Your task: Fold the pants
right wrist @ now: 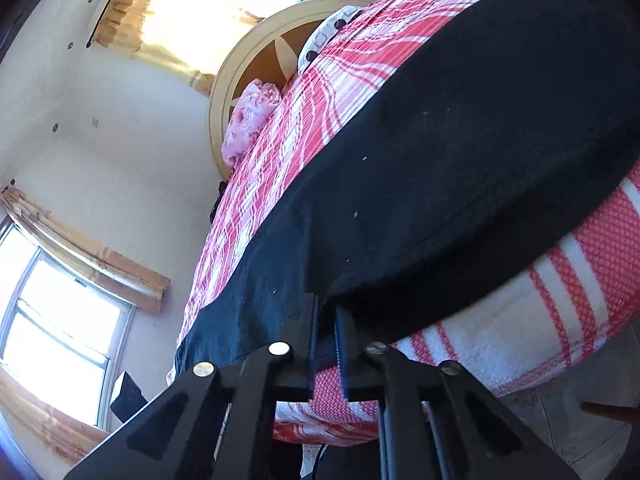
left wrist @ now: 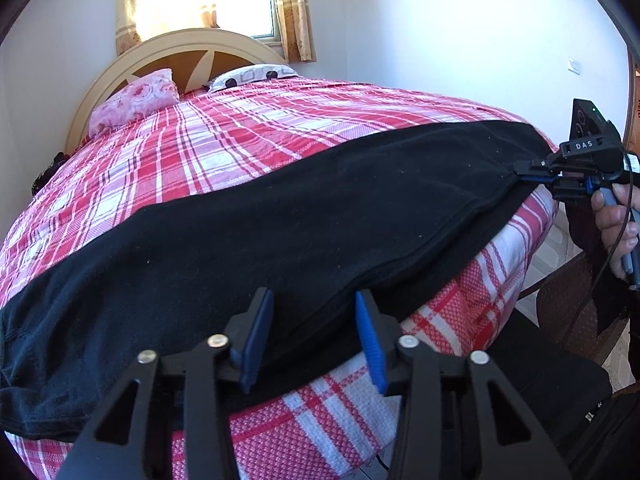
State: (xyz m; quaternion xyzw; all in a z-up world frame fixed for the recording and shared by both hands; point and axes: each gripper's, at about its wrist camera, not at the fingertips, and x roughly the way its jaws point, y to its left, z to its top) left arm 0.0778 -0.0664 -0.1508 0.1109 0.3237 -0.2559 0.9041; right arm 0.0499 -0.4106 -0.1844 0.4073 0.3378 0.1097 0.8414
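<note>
While one pair of black pants (left wrist: 280, 216) lies stretched along the near edge of the bed (left wrist: 224, 140), its long axis runs from claw to claw. The right claw (right wrist: 326, 334) is clamped on the cloth at one end. The left claw (left wrist: 314, 338) is half open astride the near hem, its pads not pressing. One person's hand (left wrist: 614, 220) shows; two claws.

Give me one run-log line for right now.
task: fold pants | pants: flat across bed | right hand-held gripper: shut on pants edge | left hand-held gripper: straddling near edge, pads apart
</note>
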